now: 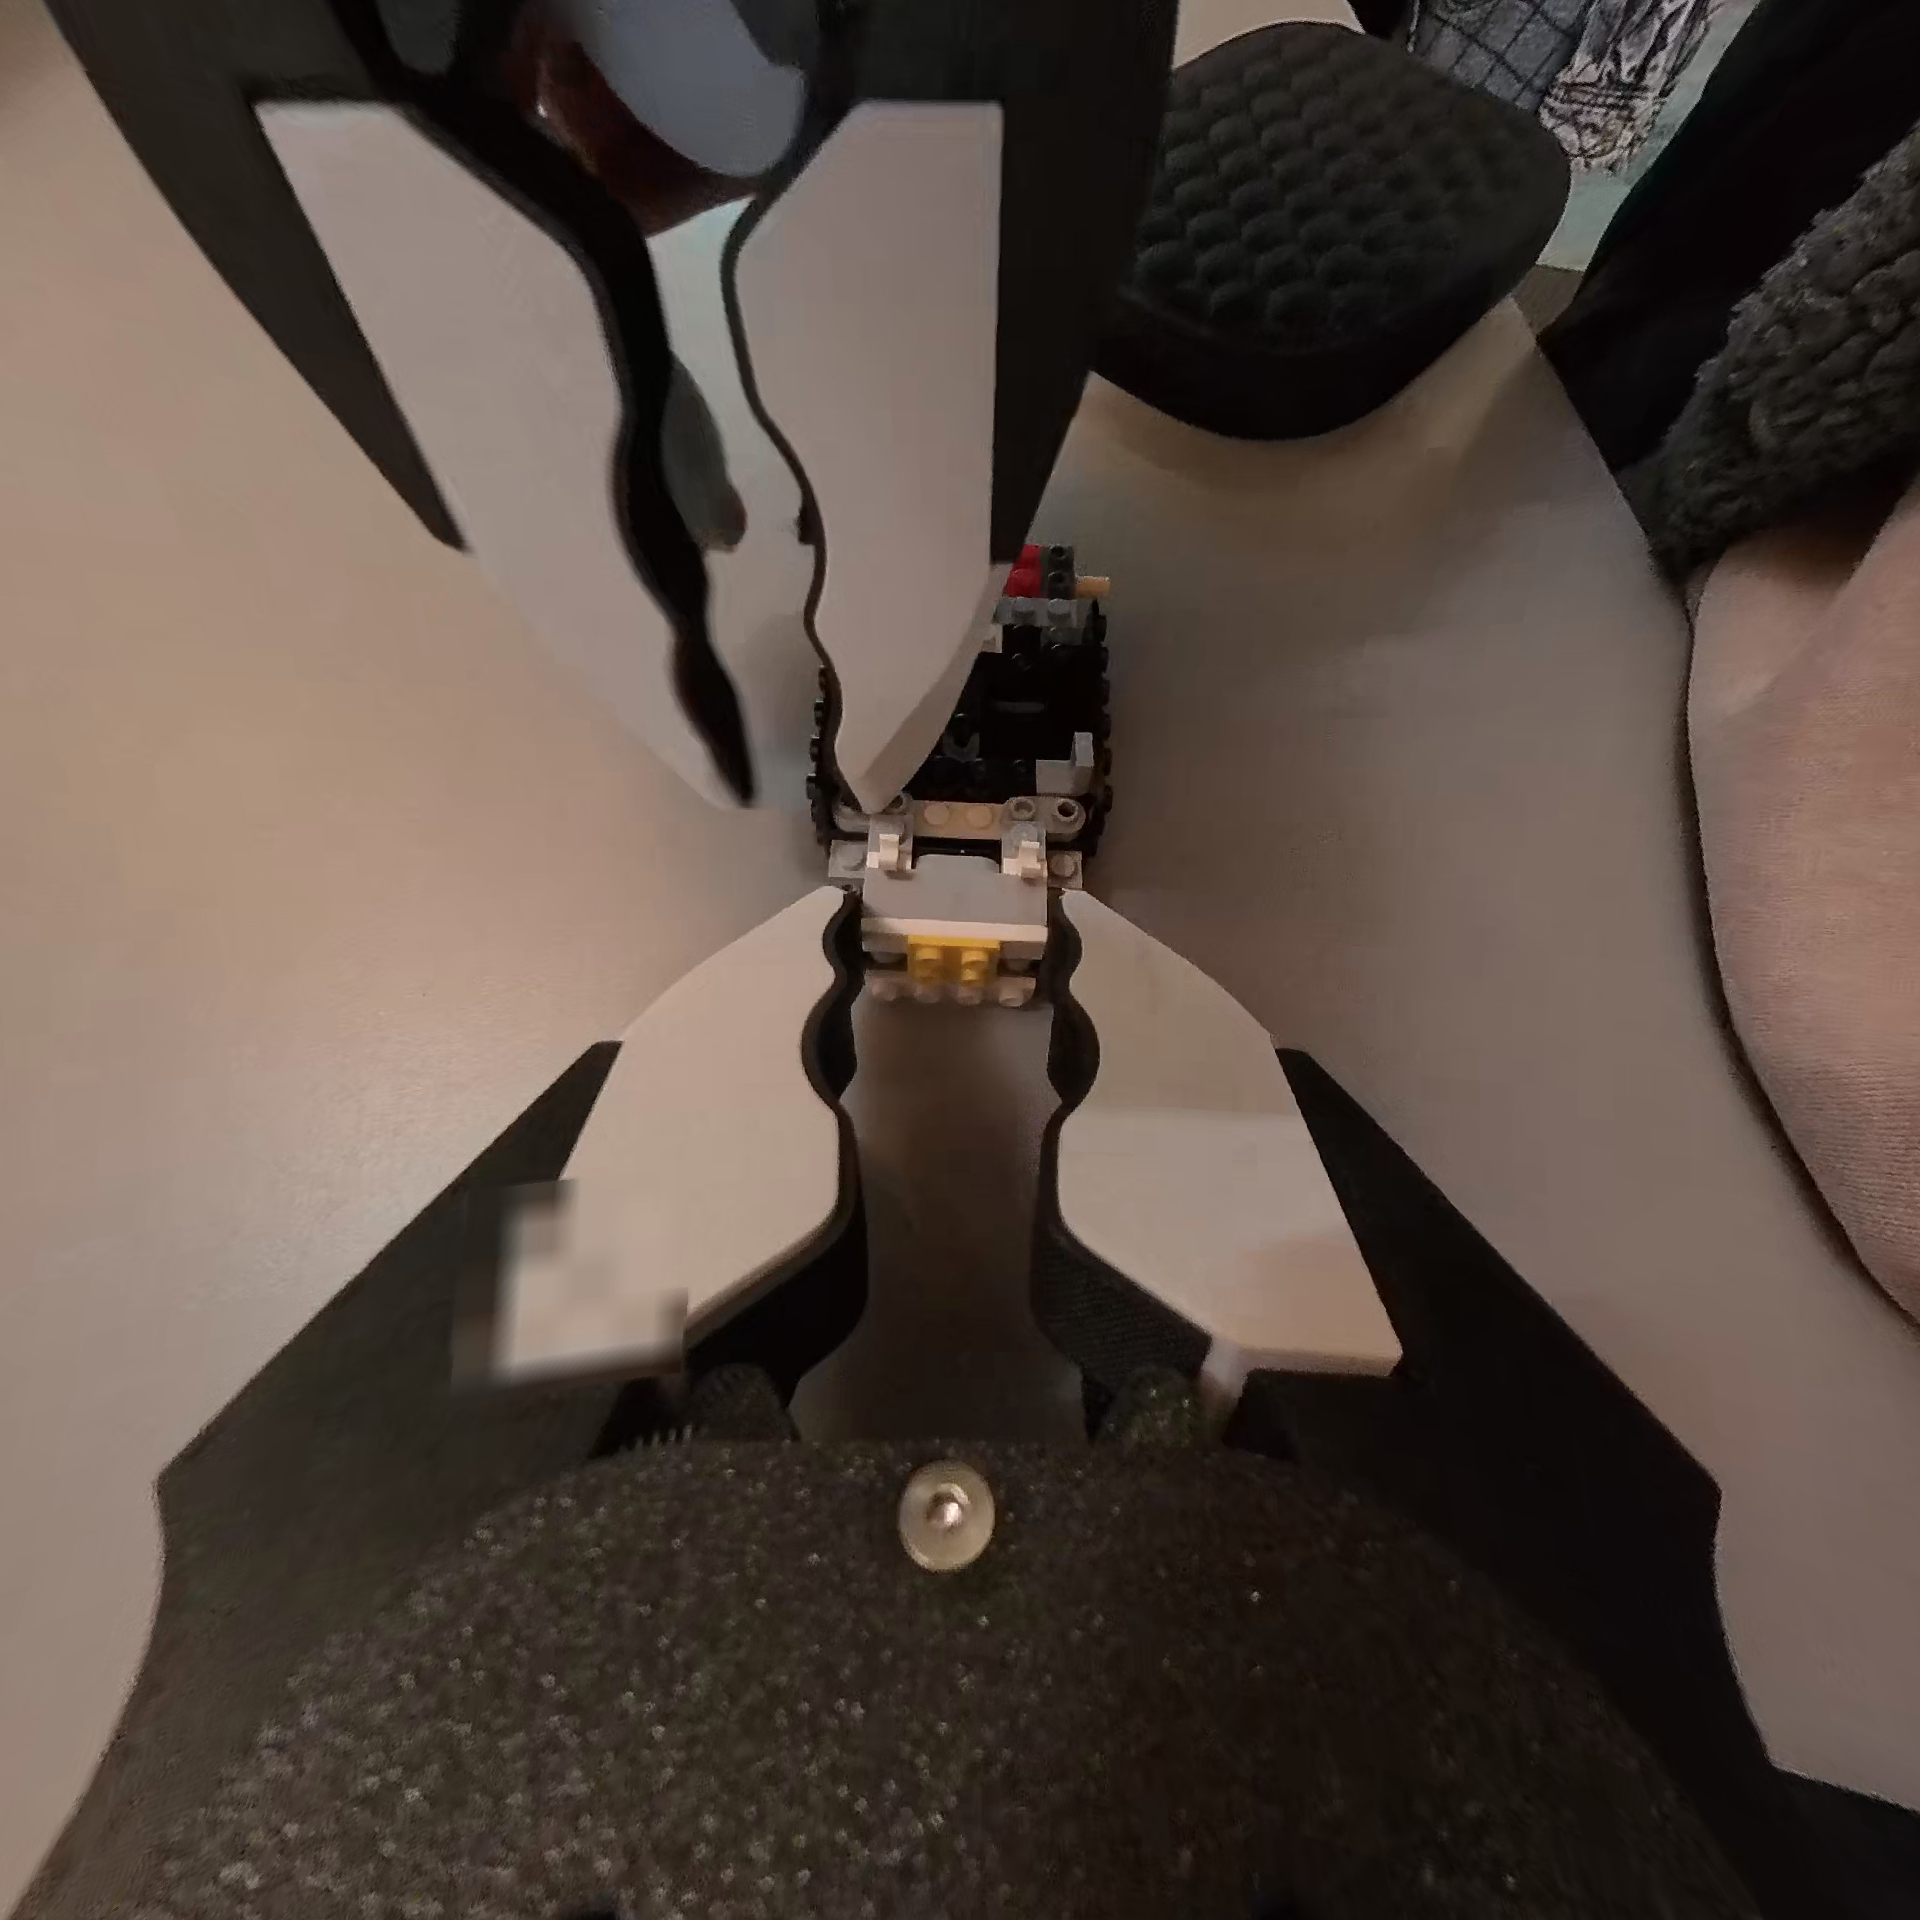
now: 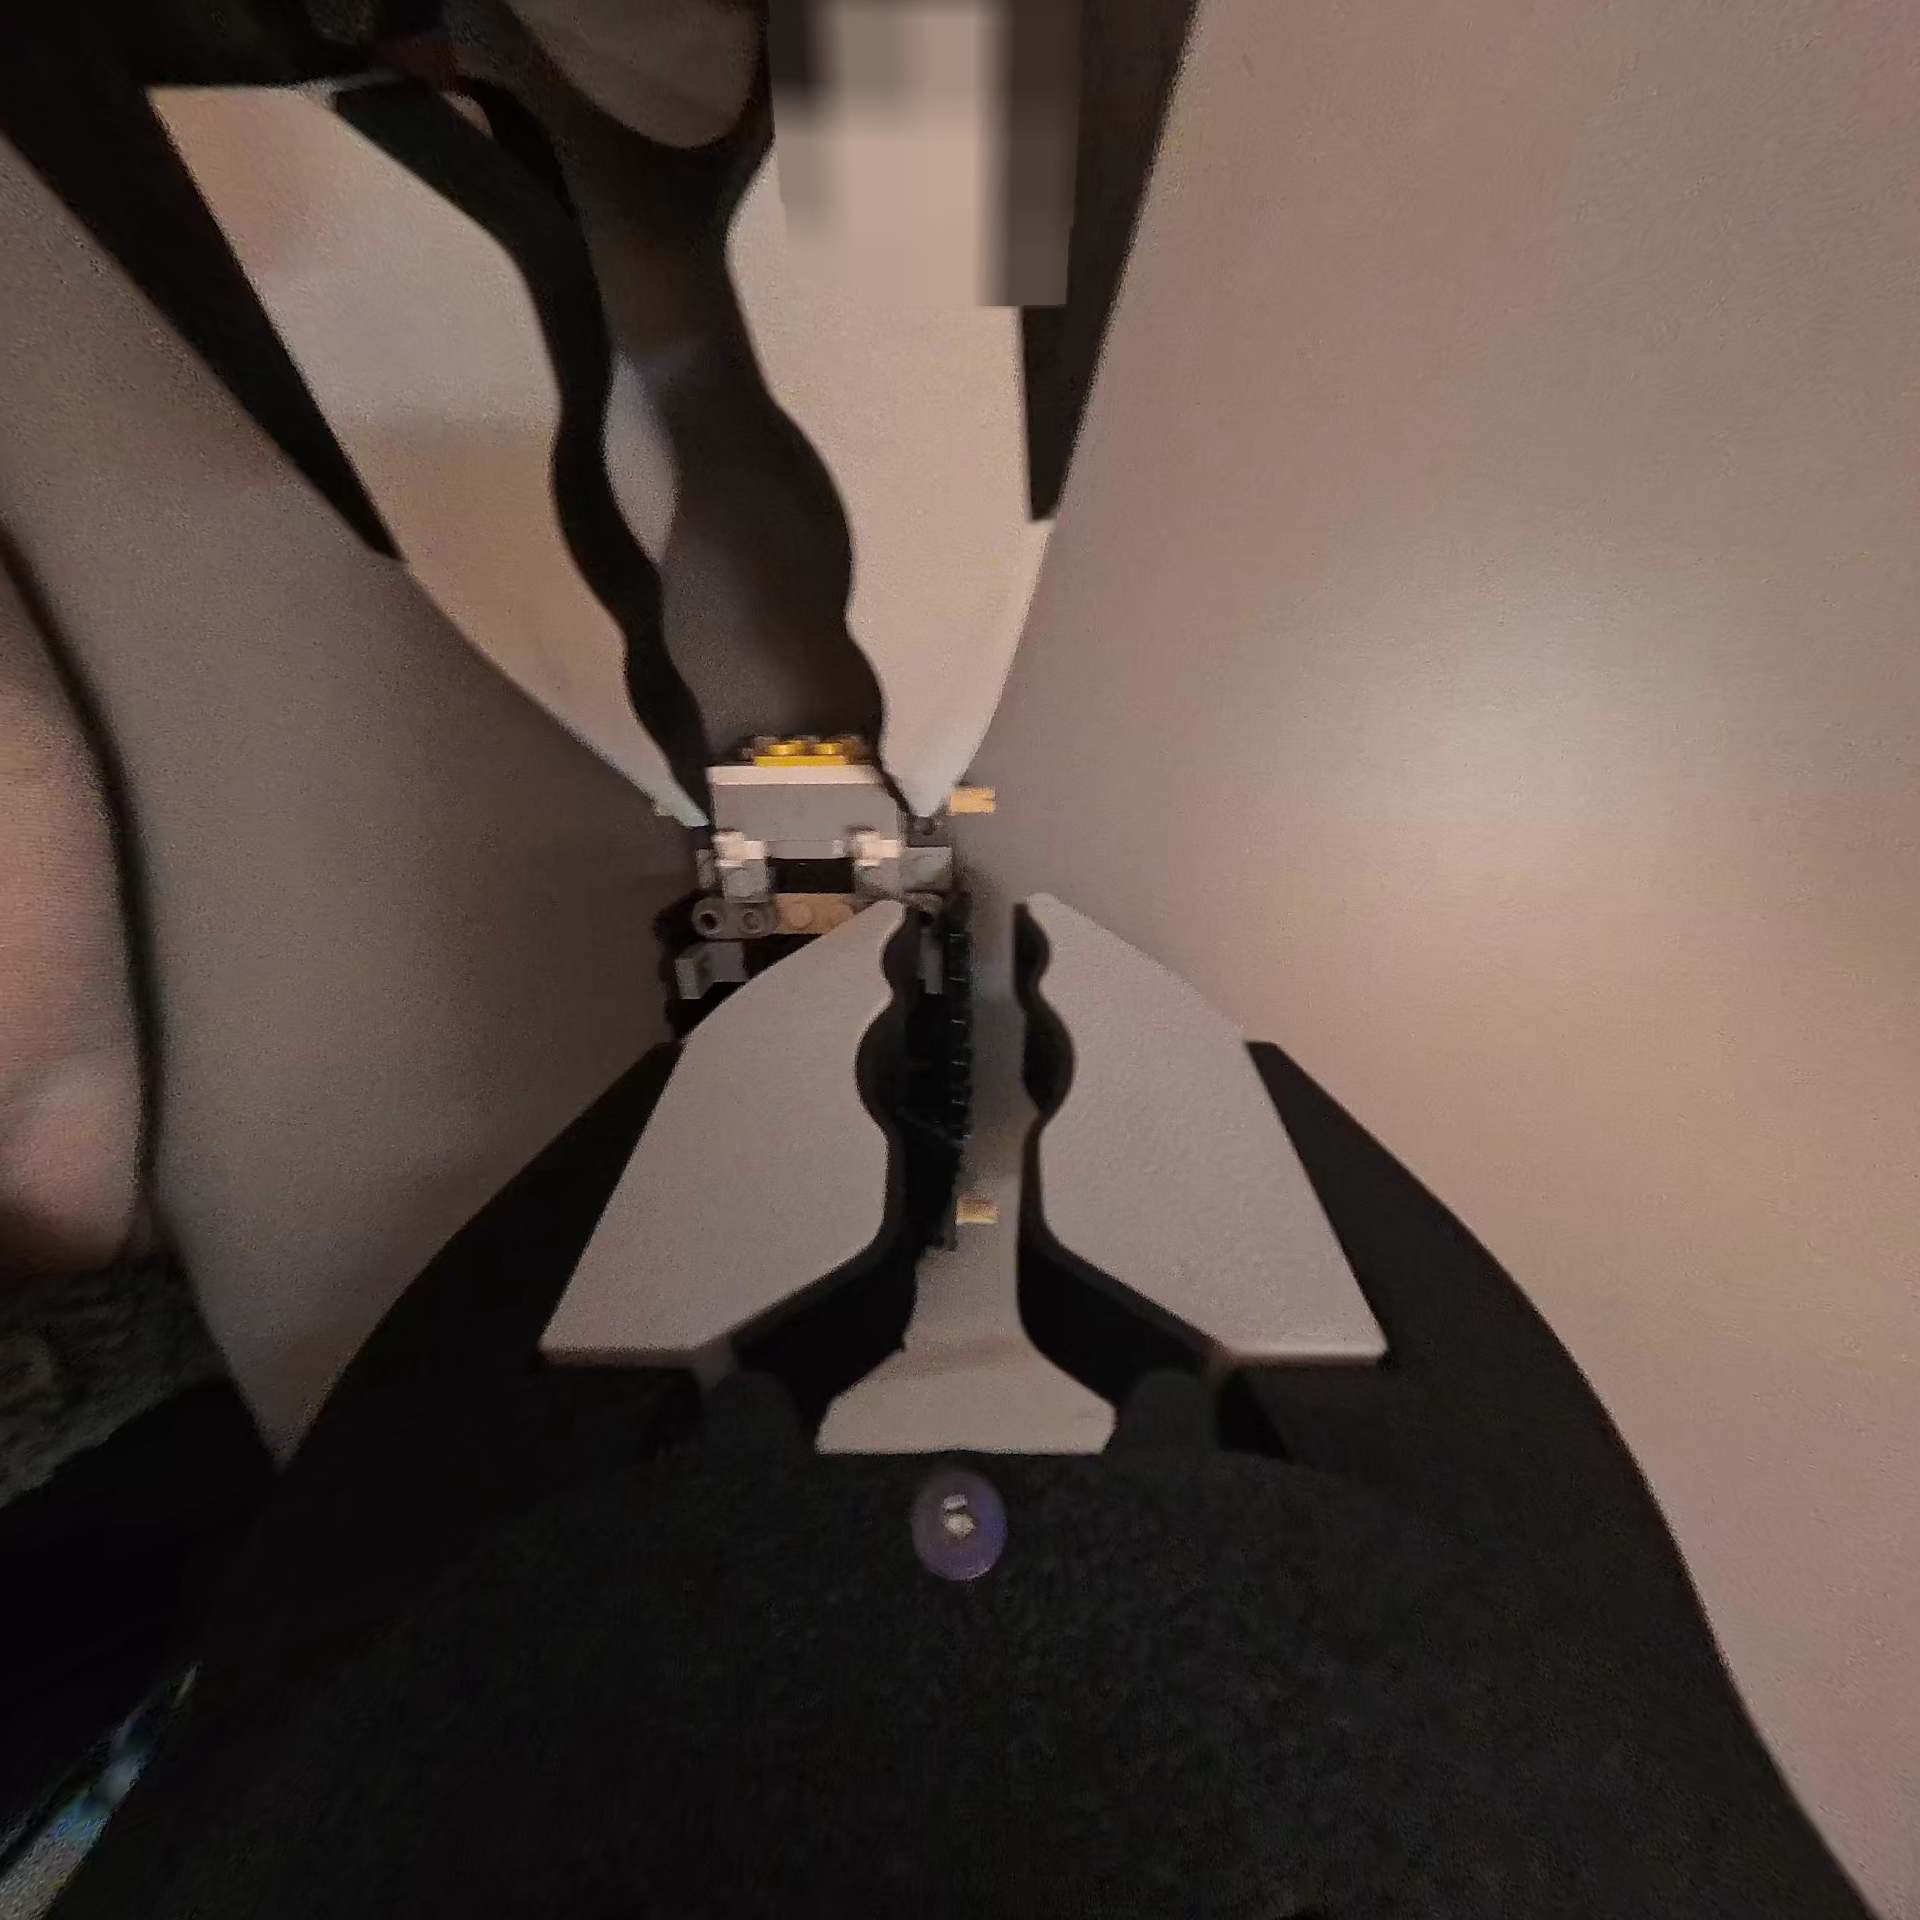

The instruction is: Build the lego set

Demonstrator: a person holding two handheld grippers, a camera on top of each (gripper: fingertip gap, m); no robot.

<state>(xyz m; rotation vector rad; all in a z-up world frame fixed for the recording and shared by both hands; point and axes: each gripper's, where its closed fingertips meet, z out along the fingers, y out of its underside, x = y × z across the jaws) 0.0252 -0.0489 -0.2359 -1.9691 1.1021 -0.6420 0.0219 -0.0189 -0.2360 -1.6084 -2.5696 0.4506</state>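
Observation:
A small black lego vehicle model (image 1: 1039, 707) with black tracks stands on a pale table (image 1: 312, 831). A grey, white and yellow block (image 1: 951, 930) sits at its near end, by two white clips. My left gripper (image 1: 954, 914) is shut on this block from both sides. My right gripper (image 1: 800, 800) comes from the opposite side. In the right wrist view its jaws (image 2: 956, 914) straddle the model's black track (image 2: 940, 1049), with table showing between the track and the right finger. The left gripper (image 2: 805, 810) and the block (image 2: 795, 805) show beyond it. The rest of the model (image 2: 727, 925) is mostly hidden.
A black textured cushion (image 1: 1330, 208) lies at the table's far edge. A fuzzy dark sleeve (image 1: 1818, 364) and pale cloth (image 1: 1829, 935) are at the right. A tiny tan piece (image 2: 975, 1207) lies on the table (image 2: 1455, 831) between my right fingers.

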